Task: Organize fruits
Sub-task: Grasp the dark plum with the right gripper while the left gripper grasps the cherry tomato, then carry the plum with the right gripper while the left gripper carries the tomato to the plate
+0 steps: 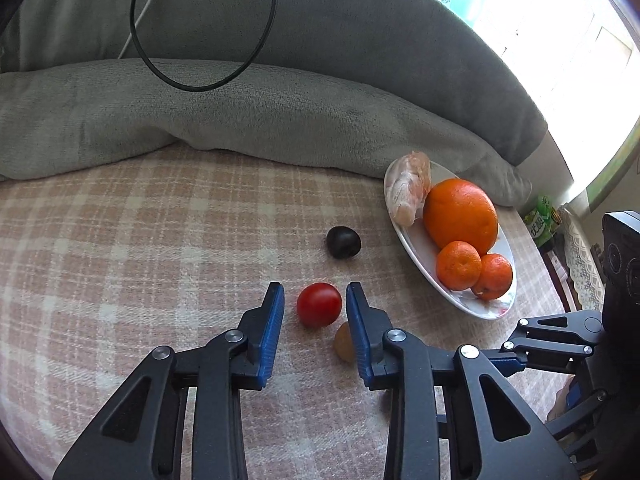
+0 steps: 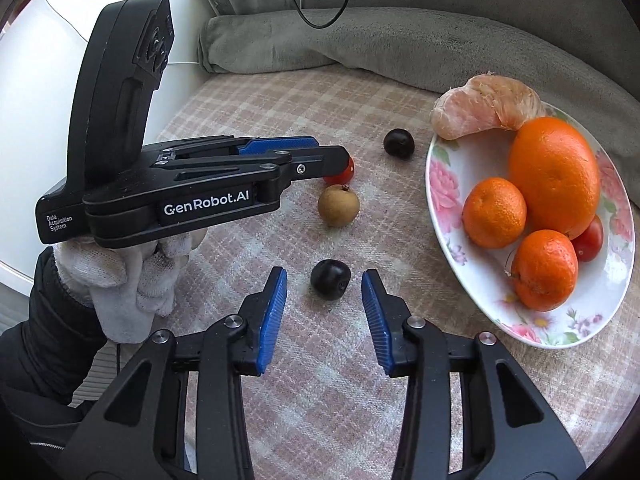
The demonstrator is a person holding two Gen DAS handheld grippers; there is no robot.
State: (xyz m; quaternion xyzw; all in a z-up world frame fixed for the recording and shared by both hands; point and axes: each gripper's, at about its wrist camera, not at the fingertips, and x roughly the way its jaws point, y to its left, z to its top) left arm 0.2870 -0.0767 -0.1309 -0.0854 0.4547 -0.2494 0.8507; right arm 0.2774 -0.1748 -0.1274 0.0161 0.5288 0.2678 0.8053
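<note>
The left tongs (image 1: 315, 300) stand part open around a red cherry tomato (image 1: 319, 305), blue pads not touching it, a brown longan (image 2: 338, 205) just beside. The right tongs (image 2: 324, 282) straddle a dark plum (image 2: 330, 279), likewise ungripped. A second plum (image 2: 398, 143) lies near the floral plate (image 2: 448, 196) of oranges (image 2: 554, 176) on the checked cloth (image 1: 140, 240).

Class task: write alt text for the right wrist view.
The right gripper, open, frames a dark cherry on a checked cloth. The left gripper reaches a red tomato beside a brown longan; a floral plate holds citrus.
</note>
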